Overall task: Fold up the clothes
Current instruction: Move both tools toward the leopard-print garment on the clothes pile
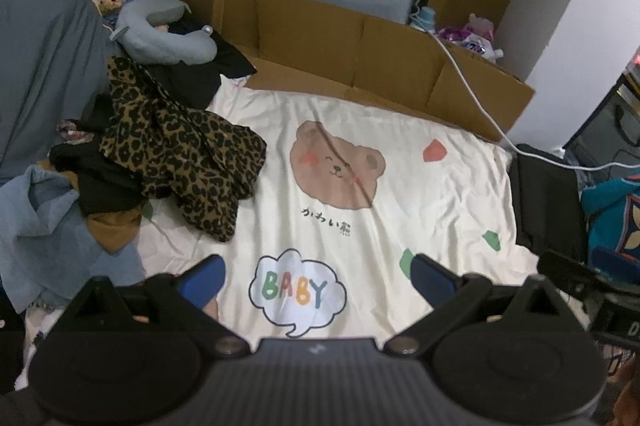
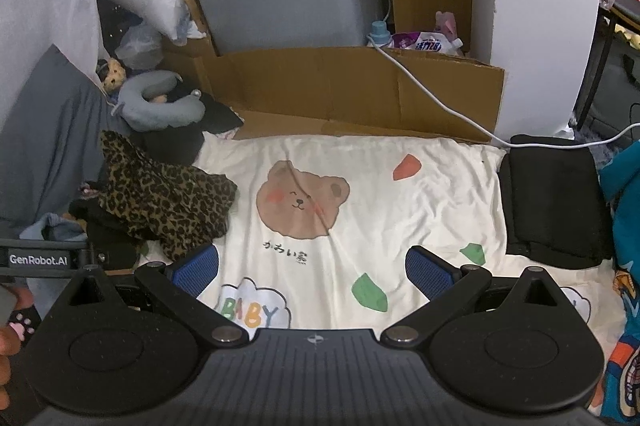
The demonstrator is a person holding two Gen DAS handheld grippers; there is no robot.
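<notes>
A cream cotton sheet (image 2: 420,193) is printed with a brown bear face (image 2: 300,199), black script under the bear, a pale cloud bubble (image 1: 298,292) lettered BABY in green, orange and blue, plus green and red-orange patches. Left of the bear lies a tan leopard-print garment (image 1: 180,149) with black spots; right of it, a black folded cloth (image 2: 554,197). Behind the bear, brown cardboard (image 2: 360,89). Both tongs have blue pads (image 2: 196,272) on black arms
</notes>
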